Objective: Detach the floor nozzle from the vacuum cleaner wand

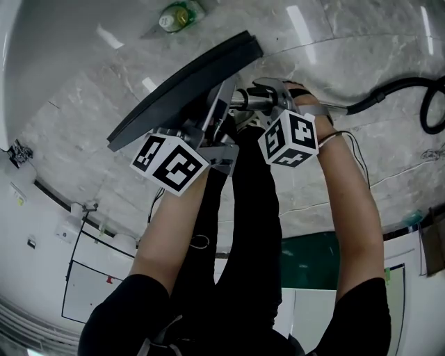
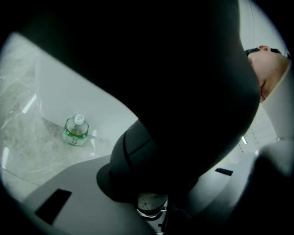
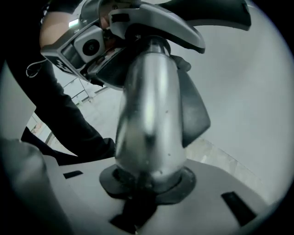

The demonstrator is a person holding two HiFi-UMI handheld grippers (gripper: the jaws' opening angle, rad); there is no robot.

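While half open, jaws clamp nozzle [image 1: 188, 90], wand [image 3: 147, 114]

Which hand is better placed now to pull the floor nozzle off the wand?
Left. The left claw grips the floor nozzle at its dark neck, so it can probably pull it away; the right claw holds the silver wand as a brace.

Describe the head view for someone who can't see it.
From above, a person holds two grippers: the left gripper grips a vacuum's dark floor nozzle, the right gripper its silver wand. A black hose and green bottle rest on the marble floor.
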